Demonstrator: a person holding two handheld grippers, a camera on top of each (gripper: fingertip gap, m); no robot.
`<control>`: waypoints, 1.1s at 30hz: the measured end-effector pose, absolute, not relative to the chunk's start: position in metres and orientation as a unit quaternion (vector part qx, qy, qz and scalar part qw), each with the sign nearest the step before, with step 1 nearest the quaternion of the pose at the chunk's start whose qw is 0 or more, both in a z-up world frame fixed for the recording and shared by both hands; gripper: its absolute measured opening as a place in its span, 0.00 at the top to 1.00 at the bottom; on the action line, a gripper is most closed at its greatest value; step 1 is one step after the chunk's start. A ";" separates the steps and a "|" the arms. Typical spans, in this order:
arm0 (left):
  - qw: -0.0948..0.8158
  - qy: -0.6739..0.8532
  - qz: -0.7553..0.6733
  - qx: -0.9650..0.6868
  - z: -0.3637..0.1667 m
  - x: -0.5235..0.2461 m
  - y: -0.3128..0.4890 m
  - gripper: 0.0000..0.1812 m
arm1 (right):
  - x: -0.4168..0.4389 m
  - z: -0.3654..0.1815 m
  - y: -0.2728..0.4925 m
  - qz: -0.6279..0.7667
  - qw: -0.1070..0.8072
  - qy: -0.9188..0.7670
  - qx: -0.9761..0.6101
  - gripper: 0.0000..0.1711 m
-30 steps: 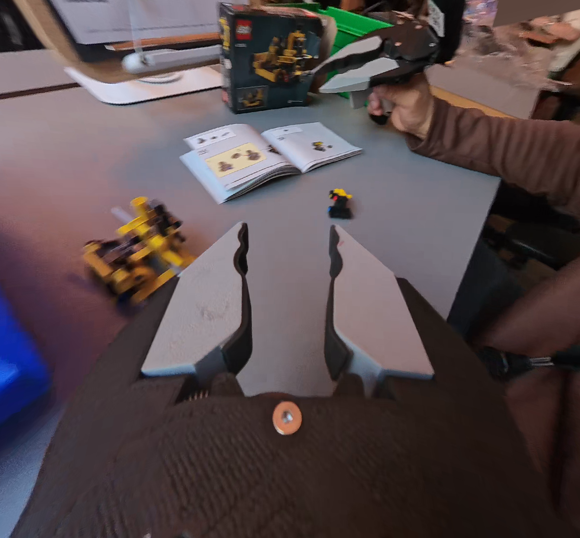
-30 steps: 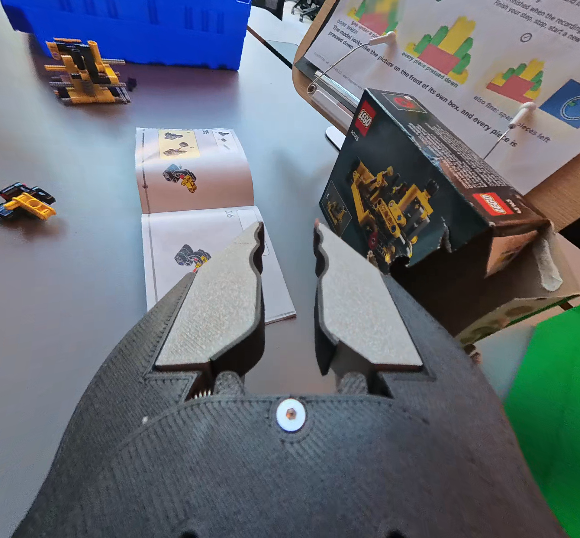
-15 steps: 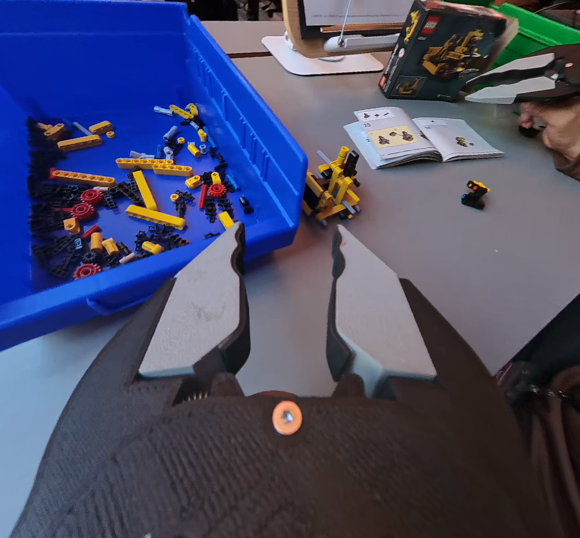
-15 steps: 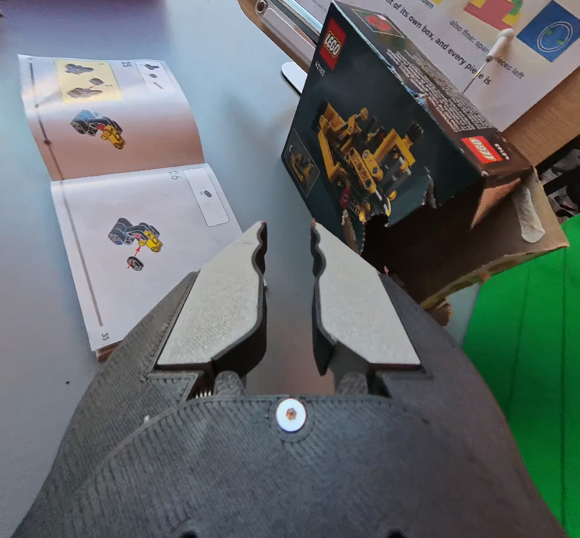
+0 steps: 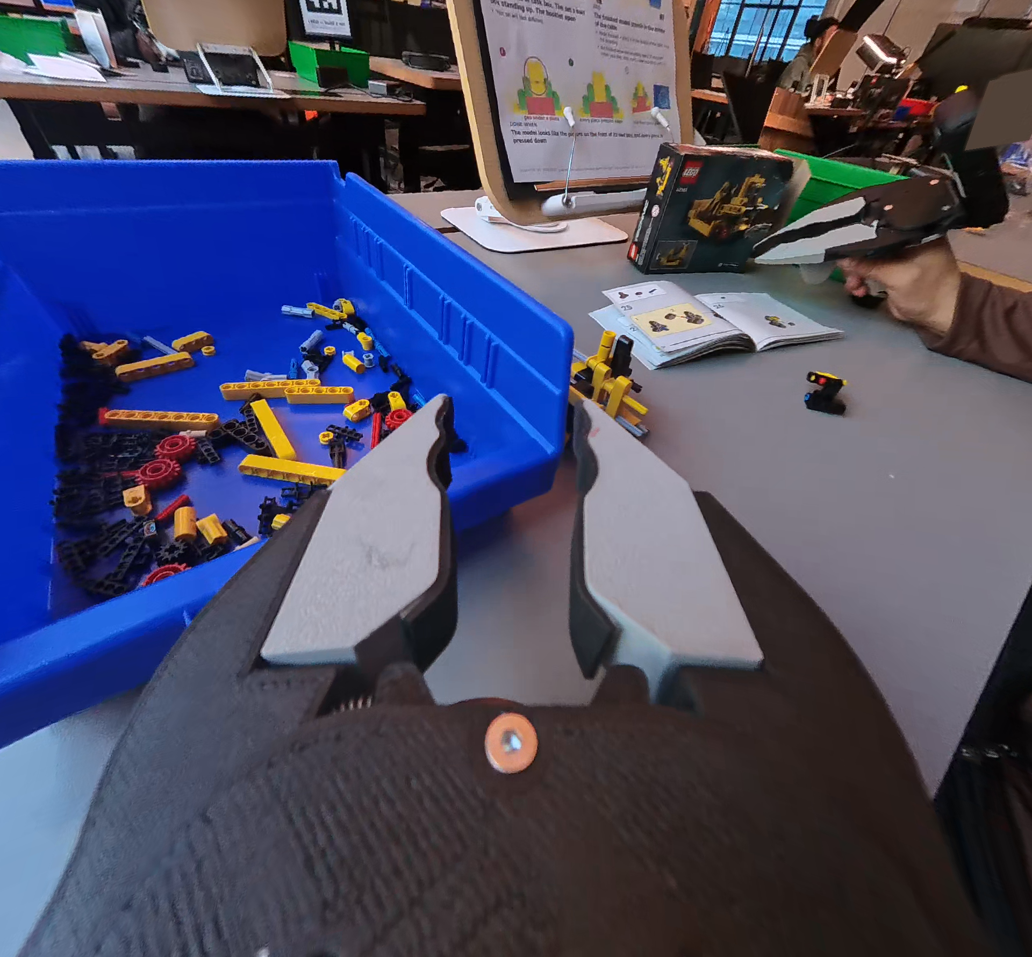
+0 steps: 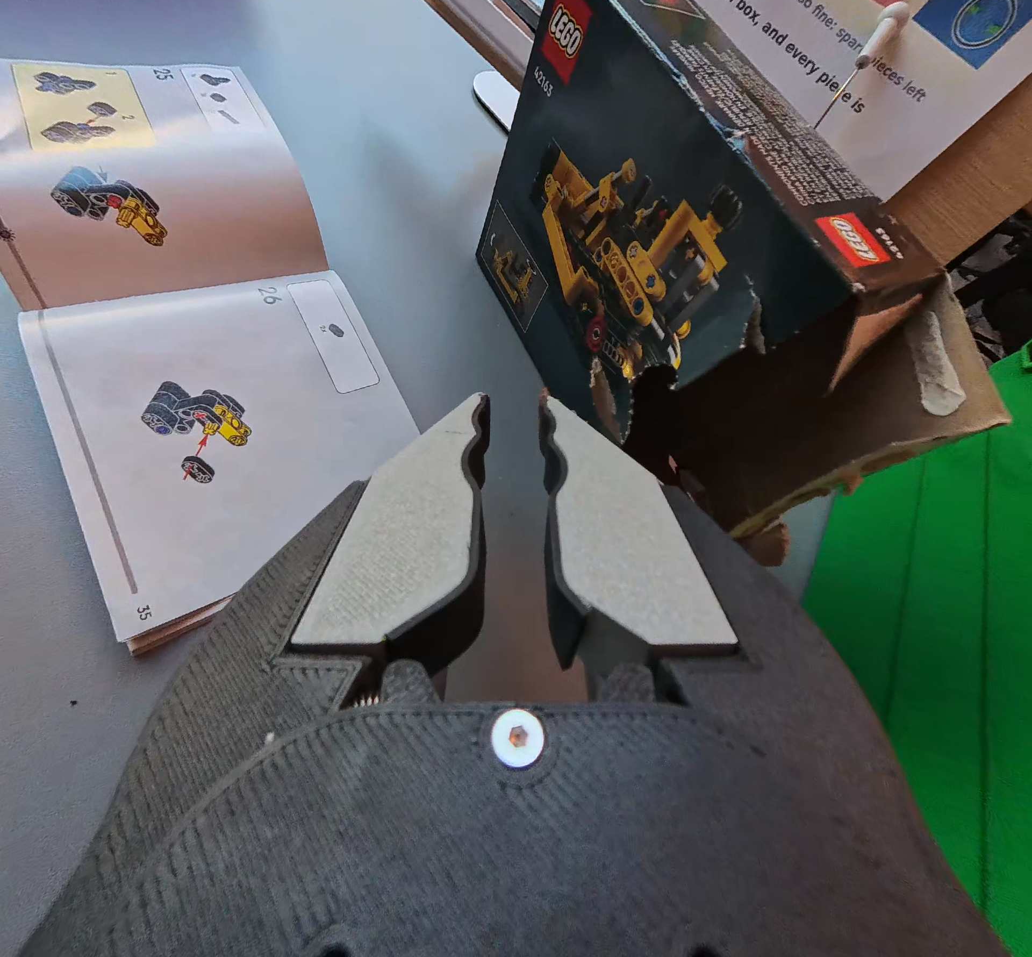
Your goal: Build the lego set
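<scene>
A blue bin (image 5: 463,316) at the left holds several loose yellow, black and red lego pieces (image 5: 268,416). A part-built yellow and black model (image 5: 606,377) stands on the grey table just right of the bin. A small black and yellow sub-assembly (image 5: 823,393) lies farther right. The open instruction booklet (image 5: 720,321) (image 6: 184,327) lies beyond. My left gripper (image 5: 508,416) is open and empty, above the bin's near right corner. My right gripper (image 6: 514,416) (image 5: 804,237) is slightly open and empty, near the dark lego box (image 6: 670,204) (image 5: 703,209).
An instruction sheet on a wooden stand (image 5: 575,64) rises behind the box. A green bin (image 6: 921,651) sits right of the box. A person's hand and brown sleeve (image 5: 949,304) hold the right gripper. Other desks and people are far behind. One gripper's finger ends stand about 45 centimeters off the other's.
My left gripper swung left and rose, so the blue bin came into view. My right gripper moved closer to the box and booklet. Both stayed empty.
</scene>
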State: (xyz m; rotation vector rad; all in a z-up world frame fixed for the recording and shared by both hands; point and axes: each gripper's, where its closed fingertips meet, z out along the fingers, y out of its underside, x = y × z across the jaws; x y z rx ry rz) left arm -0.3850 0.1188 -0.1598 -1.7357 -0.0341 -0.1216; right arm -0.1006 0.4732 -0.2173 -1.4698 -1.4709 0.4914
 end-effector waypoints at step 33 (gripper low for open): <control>0.647 -0.080 0.049 -0.757 -0.159 -0.418 0.113 0.79 | -0.096 -0.219 0.489 0.197 0.477 -0.566 -0.643 0.87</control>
